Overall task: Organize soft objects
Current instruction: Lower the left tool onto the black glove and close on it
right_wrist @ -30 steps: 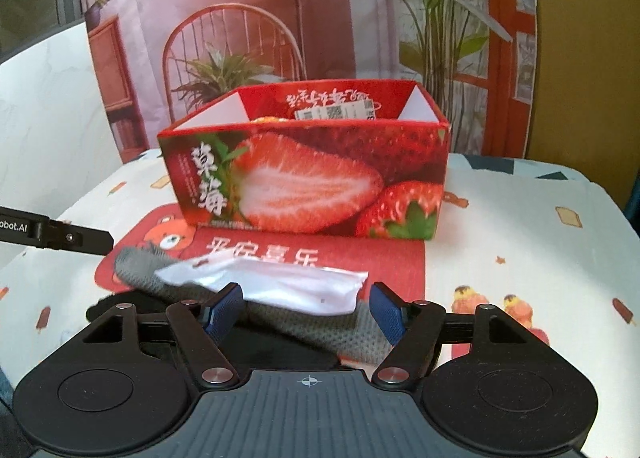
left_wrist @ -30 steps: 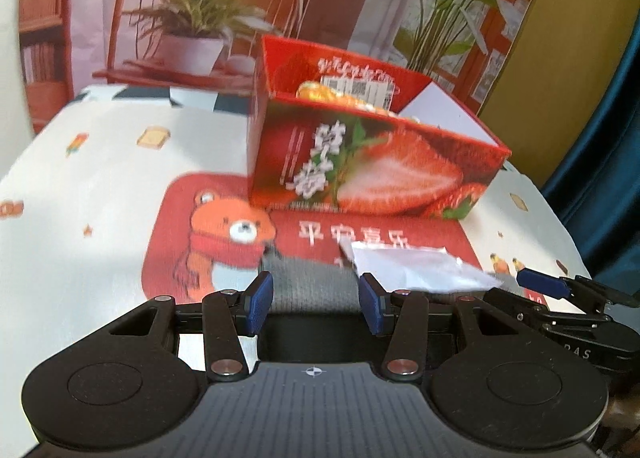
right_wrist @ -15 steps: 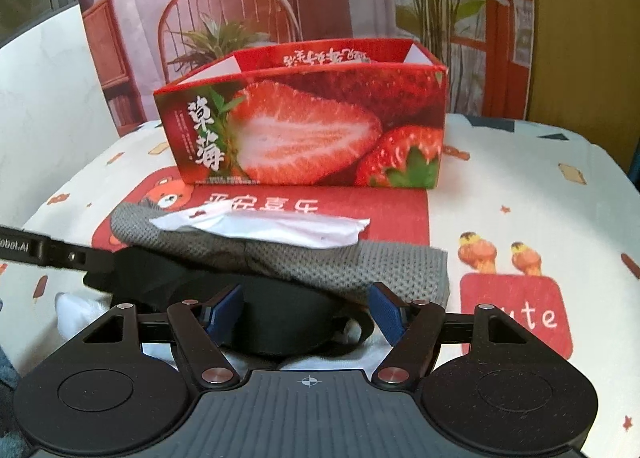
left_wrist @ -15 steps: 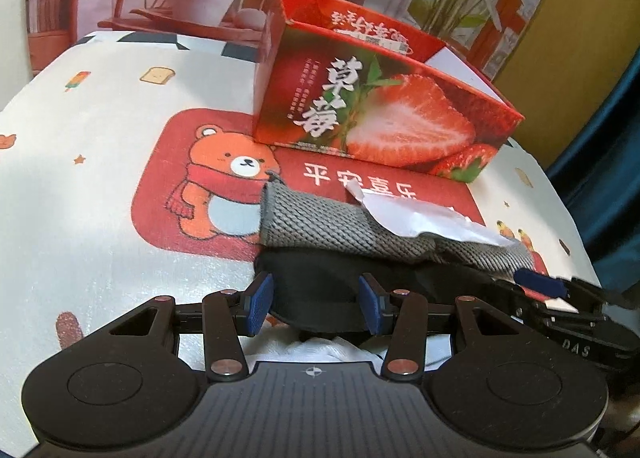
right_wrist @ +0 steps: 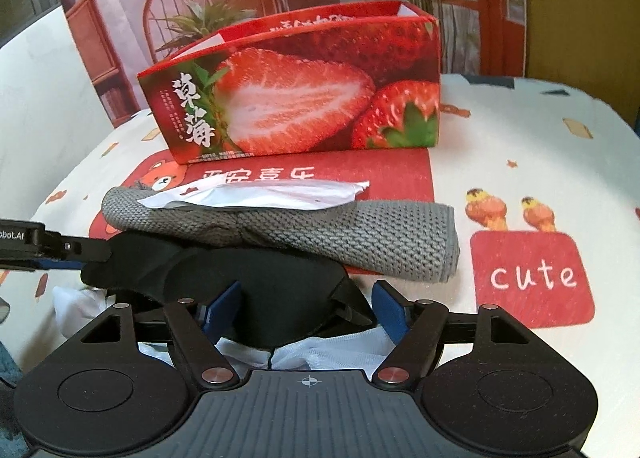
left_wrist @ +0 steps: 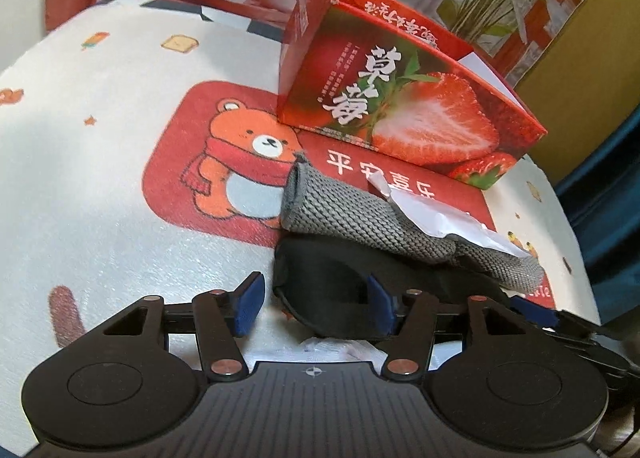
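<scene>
A pile of soft things lies near the front edge of a surface [right_wrist: 520, 161] covered in a cream cloth printed with cartoons. At the bottom is a white fabric piece [right_wrist: 340, 350], on it a black padded eye mask [right_wrist: 264, 290], then a grey knitted cloth [right_wrist: 360, 234] lying crosswise, and a crumpled white wrapper [right_wrist: 260, 193] on top.

The left tool [left_wrist: 314, 304] points down at the near left end of the mask. Its blue jaws are opening; the mask's edge sits between them, close to the right-hand pad, but neither pad clearly presses on it. The right tool [right_wrist: 304, 308] straddles the mask's other end. Its jaws are also opening, and the mask fills most of the gap without being clamped.

Behind the pile, on a red bear-printed panel of the cloth, stands an open-topped red strawberry box [right_wrist: 304, 105]. A strip of bare red panel separates it from the wrapper.

Open cloth stretches to the left of the pile in the left view, and to the right in the right view, out to the surface's curved edge.
</scene>
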The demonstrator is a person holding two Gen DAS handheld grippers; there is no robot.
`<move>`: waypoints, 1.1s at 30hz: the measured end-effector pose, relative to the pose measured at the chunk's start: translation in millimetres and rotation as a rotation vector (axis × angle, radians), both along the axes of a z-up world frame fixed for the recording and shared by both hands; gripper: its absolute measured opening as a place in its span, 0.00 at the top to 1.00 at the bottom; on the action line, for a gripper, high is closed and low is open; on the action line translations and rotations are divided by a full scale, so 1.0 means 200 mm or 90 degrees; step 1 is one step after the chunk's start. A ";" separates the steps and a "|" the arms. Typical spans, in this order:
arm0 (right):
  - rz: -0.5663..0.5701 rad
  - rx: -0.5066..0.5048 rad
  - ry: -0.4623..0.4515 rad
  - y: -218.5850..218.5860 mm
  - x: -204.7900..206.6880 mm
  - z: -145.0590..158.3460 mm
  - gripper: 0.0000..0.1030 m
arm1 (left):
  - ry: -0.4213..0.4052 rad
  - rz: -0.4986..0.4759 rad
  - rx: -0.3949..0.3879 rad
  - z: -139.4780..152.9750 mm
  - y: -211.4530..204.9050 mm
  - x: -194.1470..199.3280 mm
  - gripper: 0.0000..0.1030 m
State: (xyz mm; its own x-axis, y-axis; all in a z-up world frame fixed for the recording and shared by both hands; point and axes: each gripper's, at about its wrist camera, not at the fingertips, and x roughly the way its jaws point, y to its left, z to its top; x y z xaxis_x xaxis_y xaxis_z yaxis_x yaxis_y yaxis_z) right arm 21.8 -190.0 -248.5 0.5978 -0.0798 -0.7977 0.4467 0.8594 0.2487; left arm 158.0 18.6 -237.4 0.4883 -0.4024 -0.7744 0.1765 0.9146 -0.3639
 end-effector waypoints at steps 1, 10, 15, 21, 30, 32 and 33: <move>-0.004 0.010 0.001 -0.01 0.00 -0.01 0.31 | 0.003 -0.002 -0.008 -0.01 0.00 0.00 0.42; -0.022 0.049 0.005 -0.06 0.01 -0.04 0.25 | 0.027 0.000 -0.049 -0.07 0.02 0.02 0.43; -0.010 0.064 -0.004 -0.05 0.02 -0.03 0.42 | 0.028 -0.004 -0.055 -0.07 0.01 0.03 0.44; 0.014 0.039 -0.026 -0.02 0.03 0.03 0.61 | -0.023 -0.017 -0.039 0.01 0.01 0.00 0.68; 0.060 0.024 -0.075 0.00 0.06 0.19 0.78 | -0.091 -0.032 -0.038 0.12 0.02 -0.07 0.83; 0.055 0.025 -0.069 -0.01 0.06 0.20 0.74 | -0.099 -0.030 -0.034 0.13 0.02 -0.08 0.83; 0.052 0.028 -0.067 -0.01 0.06 0.20 0.72 | -0.101 -0.028 -0.034 0.14 0.02 -0.08 0.83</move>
